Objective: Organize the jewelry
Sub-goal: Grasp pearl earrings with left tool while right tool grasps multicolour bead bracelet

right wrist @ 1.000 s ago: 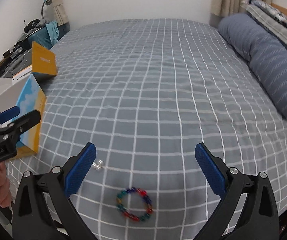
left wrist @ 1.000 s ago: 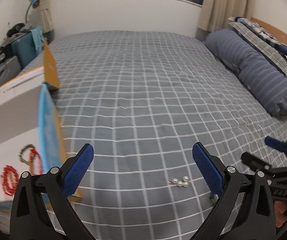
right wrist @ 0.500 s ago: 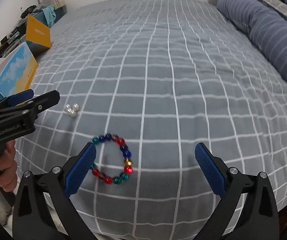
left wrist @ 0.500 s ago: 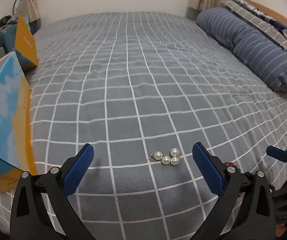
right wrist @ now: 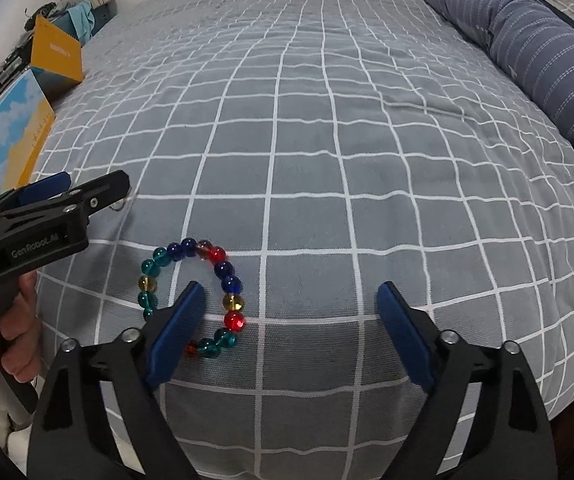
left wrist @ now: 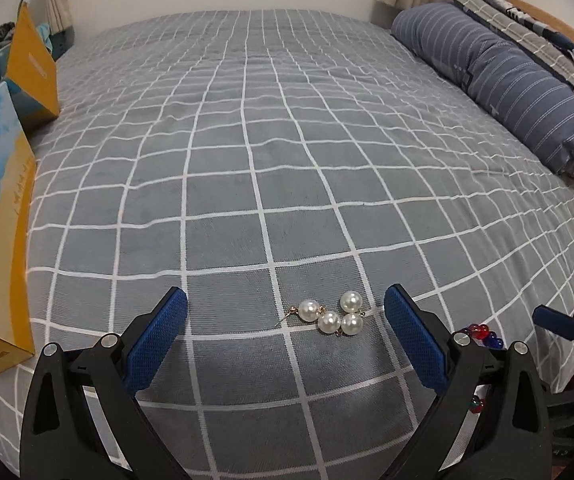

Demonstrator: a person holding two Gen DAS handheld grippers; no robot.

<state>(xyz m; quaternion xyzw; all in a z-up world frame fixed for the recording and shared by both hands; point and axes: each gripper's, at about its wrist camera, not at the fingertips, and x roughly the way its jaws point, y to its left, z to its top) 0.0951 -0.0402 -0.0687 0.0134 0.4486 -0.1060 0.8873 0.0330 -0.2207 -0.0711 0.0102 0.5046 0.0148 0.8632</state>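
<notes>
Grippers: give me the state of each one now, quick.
Left gripper: open, holding nothing; pearl earrings lie on the bedspread between its fingers.
Right gripper: open, jaws just closing in, holding nothing; beaded bracelet lies around its left finger.

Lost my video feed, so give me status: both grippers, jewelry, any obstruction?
Left gripper open around white pearl earrings, not touching. Right gripper open, jaws just narrowing, straddling one side of multicoloured glass-bead bracelet. Grey checked bedspread: nothing blocking.
</notes>
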